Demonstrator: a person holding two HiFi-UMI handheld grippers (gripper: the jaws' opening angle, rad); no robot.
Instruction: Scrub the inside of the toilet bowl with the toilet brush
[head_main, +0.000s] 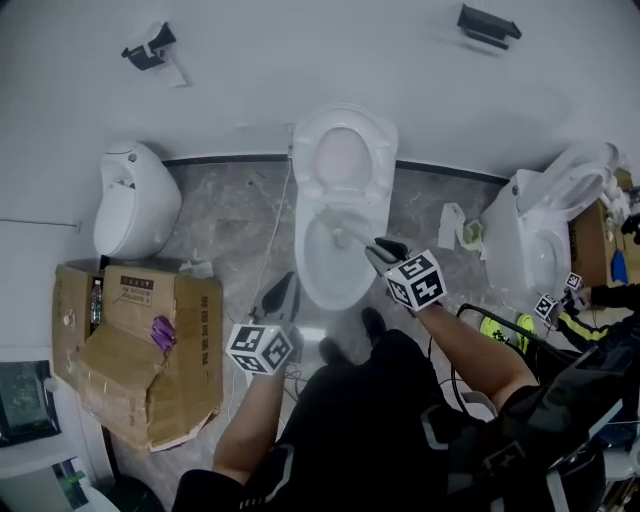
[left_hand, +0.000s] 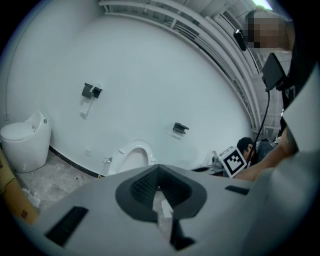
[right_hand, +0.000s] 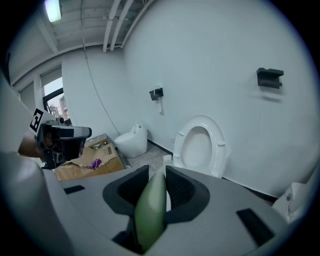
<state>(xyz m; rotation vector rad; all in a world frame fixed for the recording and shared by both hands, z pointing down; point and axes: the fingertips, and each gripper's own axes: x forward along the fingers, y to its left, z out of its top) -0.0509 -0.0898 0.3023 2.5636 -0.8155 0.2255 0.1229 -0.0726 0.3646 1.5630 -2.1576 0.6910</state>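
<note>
Your right tongs (right_hand: 156, 175) clamp the toilet brush (right_hand: 150, 212) by its stiff, slick green handle, head inside the toilet bowl (head_main: 312, 275); grip firmly. Left tongs (left_hand: 159, 185) are closed and empty.

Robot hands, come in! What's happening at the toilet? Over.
Right gripper shut on toilet brush, reaching into toilet bowl. Left gripper shut, empty. Nothing blocking bowl.

A: How much of the toilet brush (head_main: 350, 236) shows from the head view?
B: Just a pale blur in the toilet bowl (head_main: 305, 275); its bristles can't be told.
A: And the right gripper view?
B: Only the green handle. The right gripper (right_hand: 156, 172) body hides its far end and the bowl.
A: The cardboard box (head_main: 150, 340) print?
B: Too small.
</note>
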